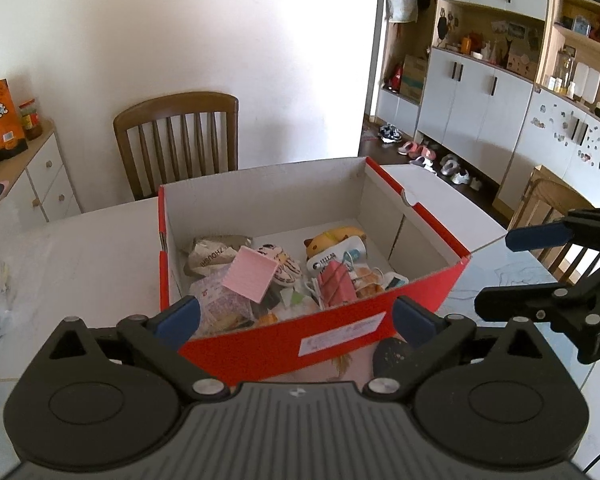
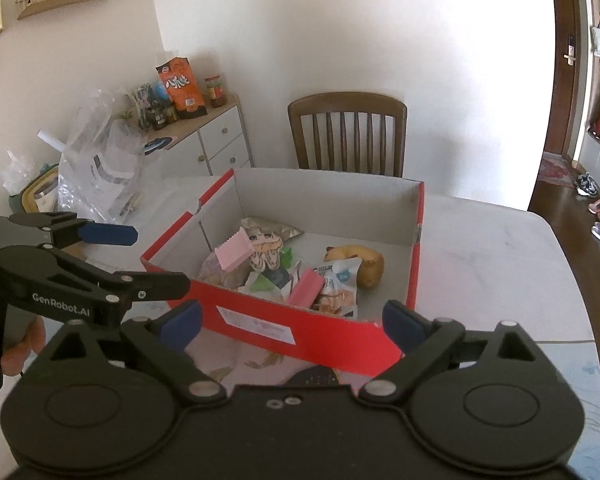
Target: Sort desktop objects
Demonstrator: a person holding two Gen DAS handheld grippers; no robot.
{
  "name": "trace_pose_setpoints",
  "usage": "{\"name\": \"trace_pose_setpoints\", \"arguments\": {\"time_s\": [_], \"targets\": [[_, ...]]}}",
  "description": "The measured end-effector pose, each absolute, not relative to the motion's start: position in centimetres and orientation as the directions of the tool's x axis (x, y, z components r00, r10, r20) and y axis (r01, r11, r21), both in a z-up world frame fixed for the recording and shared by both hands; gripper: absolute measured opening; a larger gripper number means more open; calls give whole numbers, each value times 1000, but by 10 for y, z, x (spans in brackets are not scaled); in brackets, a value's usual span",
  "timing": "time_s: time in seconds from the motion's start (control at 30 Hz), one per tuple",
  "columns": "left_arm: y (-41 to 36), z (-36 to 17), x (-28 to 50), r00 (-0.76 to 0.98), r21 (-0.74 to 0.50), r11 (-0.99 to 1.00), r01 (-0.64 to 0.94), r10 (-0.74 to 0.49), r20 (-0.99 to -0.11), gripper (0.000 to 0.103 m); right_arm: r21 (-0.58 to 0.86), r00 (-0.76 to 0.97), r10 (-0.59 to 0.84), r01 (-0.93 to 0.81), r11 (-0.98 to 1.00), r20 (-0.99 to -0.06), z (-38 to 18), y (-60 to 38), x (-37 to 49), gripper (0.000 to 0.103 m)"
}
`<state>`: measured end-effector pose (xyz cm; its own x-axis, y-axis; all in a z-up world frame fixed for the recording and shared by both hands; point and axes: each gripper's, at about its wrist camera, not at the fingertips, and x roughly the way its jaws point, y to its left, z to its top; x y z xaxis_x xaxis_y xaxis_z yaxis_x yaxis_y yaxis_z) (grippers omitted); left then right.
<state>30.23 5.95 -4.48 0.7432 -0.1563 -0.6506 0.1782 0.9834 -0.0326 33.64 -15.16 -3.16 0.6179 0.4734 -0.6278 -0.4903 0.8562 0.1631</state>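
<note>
A red cardboard box (image 1: 260, 344) with a white inside stands on the pale table (image 1: 80, 248). It holds a pink notepad (image 1: 250, 278), a yellow plush toy (image 1: 336, 240), a pink ridged packet (image 1: 336, 284) and several snack wrappers. My left gripper (image 1: 296, 316) is open in front of the box's near wall, with nothing held. My right gripper (image 1: 494, 272) hangs open to its right. In the right wrist view the box (image 2: 332, 336) lies ahead of the open, empty right gripper (image 2: 292, 320), the left gripper (image 2: 160, 258) is at the left, and the notepad (image 2: 234, 254) and plush toy (image 2: 360, 262) show.
A dark speckled object (image 1: 392, 356) lies on the table just before the box. Crumpled clear plastic bags (image 2: 96, 160) sit at the table's left end. A wooden chair (image 1: 176, 140) stands behind the table, beside a white drawer cabinet (image 2: 216, 144) with an orange snack bag and jars.
</note>
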Motion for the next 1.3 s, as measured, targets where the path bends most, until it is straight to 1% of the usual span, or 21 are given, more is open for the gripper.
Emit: {"name": "trace_pose_setpoints", "arguments": {"time_s": [0.37,0.63,1.3], "targets": [[53,-43,275,755,-33,987,156,-141,-641,103,163,651,449,-452,877,-612,-30,-169,312,100],[54,-47,266,751,-36,991,128,-120,-649,103,162,659,440,-439,884,-610,-32,-170,302,100],[50,-50,259,759,0,988,153,-118,-641,103,208,650,437,-401,892,-621,-43,-173,289,100]]}}
